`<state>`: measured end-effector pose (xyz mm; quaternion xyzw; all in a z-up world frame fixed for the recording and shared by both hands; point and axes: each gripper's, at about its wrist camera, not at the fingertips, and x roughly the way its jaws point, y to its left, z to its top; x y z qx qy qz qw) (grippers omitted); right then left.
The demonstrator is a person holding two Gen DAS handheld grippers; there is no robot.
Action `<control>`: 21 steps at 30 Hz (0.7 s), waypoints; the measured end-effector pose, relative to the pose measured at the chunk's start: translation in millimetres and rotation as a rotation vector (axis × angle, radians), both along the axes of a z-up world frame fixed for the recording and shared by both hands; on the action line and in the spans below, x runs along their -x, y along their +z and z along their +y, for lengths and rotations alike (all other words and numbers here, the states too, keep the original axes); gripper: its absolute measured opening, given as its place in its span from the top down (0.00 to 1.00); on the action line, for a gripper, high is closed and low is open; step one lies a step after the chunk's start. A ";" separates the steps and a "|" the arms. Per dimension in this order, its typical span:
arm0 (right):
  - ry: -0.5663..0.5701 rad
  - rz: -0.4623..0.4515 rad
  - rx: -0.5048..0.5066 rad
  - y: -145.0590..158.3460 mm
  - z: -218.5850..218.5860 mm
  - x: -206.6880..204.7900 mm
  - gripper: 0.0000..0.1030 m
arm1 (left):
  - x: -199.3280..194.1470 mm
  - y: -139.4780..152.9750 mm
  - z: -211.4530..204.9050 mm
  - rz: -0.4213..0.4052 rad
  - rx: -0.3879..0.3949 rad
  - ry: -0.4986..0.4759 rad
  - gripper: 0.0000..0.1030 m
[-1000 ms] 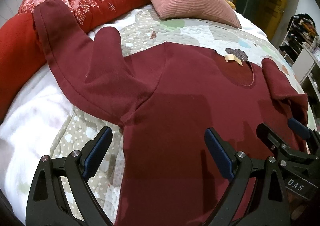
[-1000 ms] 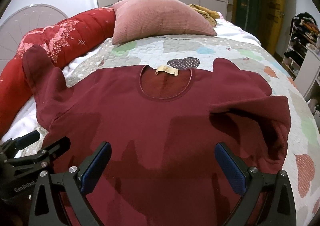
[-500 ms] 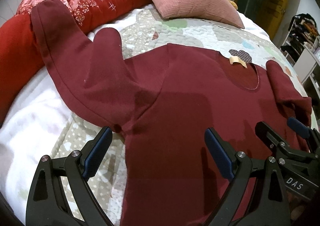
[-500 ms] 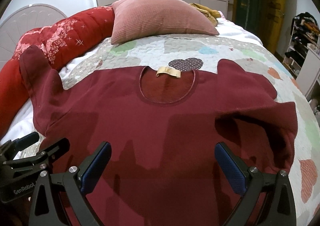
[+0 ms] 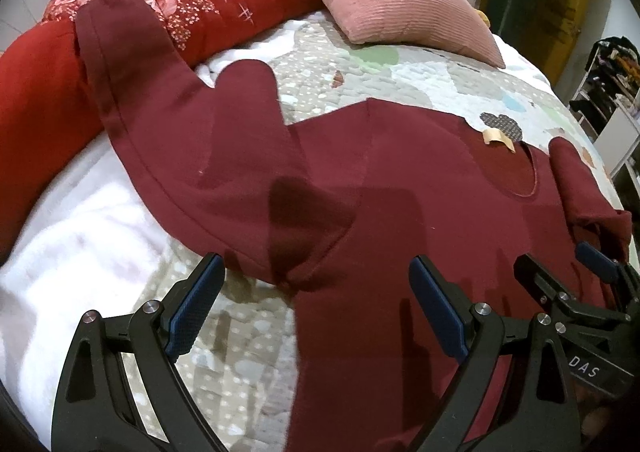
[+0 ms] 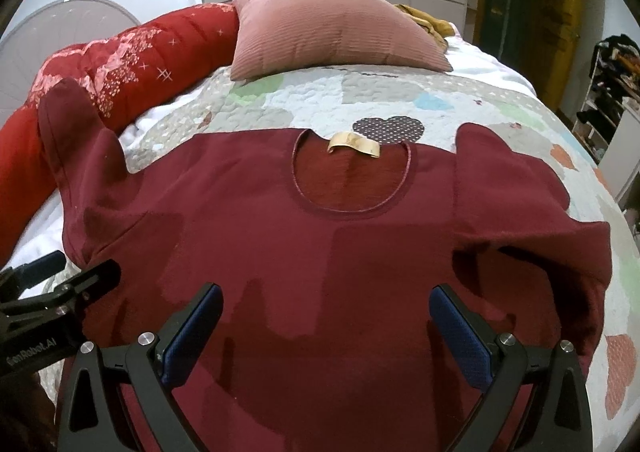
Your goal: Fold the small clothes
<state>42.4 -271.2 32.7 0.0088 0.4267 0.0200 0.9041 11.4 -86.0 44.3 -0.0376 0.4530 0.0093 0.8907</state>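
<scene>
- Left claw (image 5: 312, 306): blue-padded jaws wide apart, empty, above the armpit seam of the dark red knit sweater (image 5: 400, 192).
- Right claw (image 6: 326, 326): jaws equally spread, empty, over the sweater's chest.
- Sweater lies flat ahead on the patchwork quilted bedspread (image 6: 360, 92).

Your view cuts sweater (image 6: 320, 252) hem at near edge. Right sleeve (image 6: 540, 220) folds over itself, cuff hidden. Shelf (image 6: 612, 92) contents at far right too small to tell.
</scene>
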 end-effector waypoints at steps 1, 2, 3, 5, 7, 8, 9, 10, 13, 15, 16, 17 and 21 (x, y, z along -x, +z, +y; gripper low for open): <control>0.002 0.001 -0.001 -0.7 1.2 -1.1 0.00 | -0.5 0.9 3.1 -0.002 -0.001 0.003 0.09; 0.004 0.002 -0.004 -1.3 2.1 -2.1 0.00 | -1.7 2.6 8.7 -0.007 0.001 0.008 0.09; 0.007 0.003 -0.007 -1.9 3.4 -3.4 0.00 | -2.8 4.4 14.1 -0.014 0.004 0.013 0.09; 0.011 0.003 -0.009 -2.7 6.1 -5.5 0.00 | -5.4 9.9 29.5 -0.035 0.016 0.030 0.09; 0.017 0.003 -0.010 -3.5 9.1 -8.1 0.00 | -9.0 16.3 50.6 -0.055 0.034 0.068 0.09; 0.021 0.003 -0.012 -3.7 10.7 -9.6 0.00 | -11.4 19.3 63.1 -0.061 0.045 0.093 0.09; 0.024 0.003 -0.015 -4.0 12.5 -10.8 0.00 | -14.4 22.0 76.5 -0.068 0.056 0.119 0.09; 0.029 0.002 -0.018 -4.1 14.7 -12.3 0.00 | -17.1 24.4 87.5 -0.076 0.061 0.141 0.09; 0.047 0.000 -0.023 -5.2 21.8 -15.5 0.00 | -26.4 32.5 122.2 -0.127 0.047 0.226 0.09; 0.060 0.003 -0.018 -7.1 26.6 -16.6 0.00 | -35.7 34.4 143.7 -0.152 0.060 0.273 0.09; 0.066 0.005 -0.015 -8.3 28.4 -17.4 0.00 | -40.1 33.8 152.2 -0.157 0.073 0.291 0.09; 0.070 0.008 -0.014 -9.1 29.3 -17.7 0.00 | -46.7 31.8 162.7 -0.164 0.094 0.316 0.09; 0.080 0.013 -0.018 -11.0 30.8 -18.5 0.00 | -66.5 23.7 179.3 -0.181 0.146 0.381 0.09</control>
